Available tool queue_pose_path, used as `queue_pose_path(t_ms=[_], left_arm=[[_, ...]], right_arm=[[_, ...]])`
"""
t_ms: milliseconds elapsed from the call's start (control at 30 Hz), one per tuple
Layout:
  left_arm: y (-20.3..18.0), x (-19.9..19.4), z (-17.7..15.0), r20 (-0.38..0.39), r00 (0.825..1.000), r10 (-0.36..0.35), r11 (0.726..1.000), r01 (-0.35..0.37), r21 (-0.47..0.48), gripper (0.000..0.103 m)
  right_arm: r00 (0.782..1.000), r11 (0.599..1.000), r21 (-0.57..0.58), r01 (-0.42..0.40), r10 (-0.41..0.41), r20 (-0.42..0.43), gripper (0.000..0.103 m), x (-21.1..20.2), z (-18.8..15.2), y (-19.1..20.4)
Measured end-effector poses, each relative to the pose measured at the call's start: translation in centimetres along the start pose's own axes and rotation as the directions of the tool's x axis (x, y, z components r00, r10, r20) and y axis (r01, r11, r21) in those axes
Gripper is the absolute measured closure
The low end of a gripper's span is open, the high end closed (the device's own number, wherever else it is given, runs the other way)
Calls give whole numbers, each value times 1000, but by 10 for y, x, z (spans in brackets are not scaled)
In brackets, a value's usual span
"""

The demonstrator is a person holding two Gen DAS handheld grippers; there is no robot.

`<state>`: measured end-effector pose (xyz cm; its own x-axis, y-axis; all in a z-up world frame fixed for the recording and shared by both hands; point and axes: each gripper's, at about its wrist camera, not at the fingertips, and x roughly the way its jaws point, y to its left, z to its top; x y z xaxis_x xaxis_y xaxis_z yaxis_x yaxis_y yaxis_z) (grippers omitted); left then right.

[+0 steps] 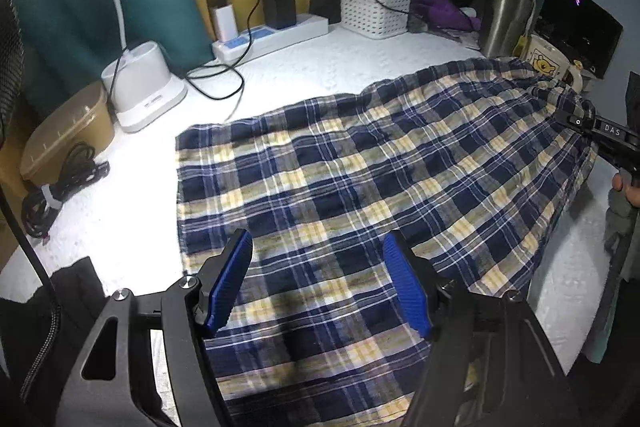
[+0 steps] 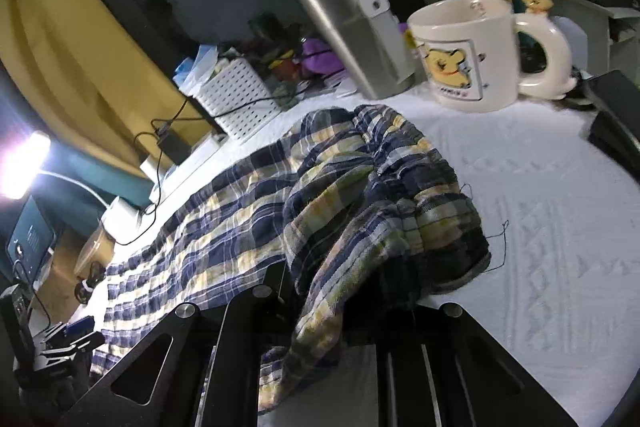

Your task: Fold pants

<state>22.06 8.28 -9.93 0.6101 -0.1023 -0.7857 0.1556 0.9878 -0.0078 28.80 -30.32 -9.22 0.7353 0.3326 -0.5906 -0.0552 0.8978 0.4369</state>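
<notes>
The plaid pants (image 1: 360, 187) lie spread across the white worktop (image 1: 320, 67), seemingly already doubled leg on leg, with the crosswise folds still to come. The left tongs (image 1: 318, 279) hover spread above the hem end, gripping nothing. The right tongs (image 2: 360, 307) are buried under the gathered waistband (fingers hidden), apparently pinching it, lifted slightly. Room is tight: in the right wrist view the mug (image 2: 472, 55) and steel tumbler (image 2: 348, 35) stand near, at 12 o'clock of the waistband; in the left wrist view the power strip (image 1: 272, 35) and cables (image 1: 216, 83) sit at 11 o'clock. Bare worktop lies beyond the waistband.
</notes>
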Motion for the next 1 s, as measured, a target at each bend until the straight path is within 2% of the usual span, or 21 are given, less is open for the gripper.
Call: queue_pose_path(t_ms=[167, 433, 1000], left_arm=[[-1, -2, 4, 18, 1000, -8, 1000, 8, 1, 35], [10, -10, 3, 68, 997, -27, 999, 29, -34, 35], [49, -33, -12, 143, 989, -23, 994, 38, -99, 35]], right_arm=[[1000, 1000, -3, 21, -21, 22, 89, -12, 5, -1], [998, 997, -51, 49, -47, 52, 89, -26, 8, 19], [996, 983, -179, 46, -30, 89, 89, -48, 14, 94]])
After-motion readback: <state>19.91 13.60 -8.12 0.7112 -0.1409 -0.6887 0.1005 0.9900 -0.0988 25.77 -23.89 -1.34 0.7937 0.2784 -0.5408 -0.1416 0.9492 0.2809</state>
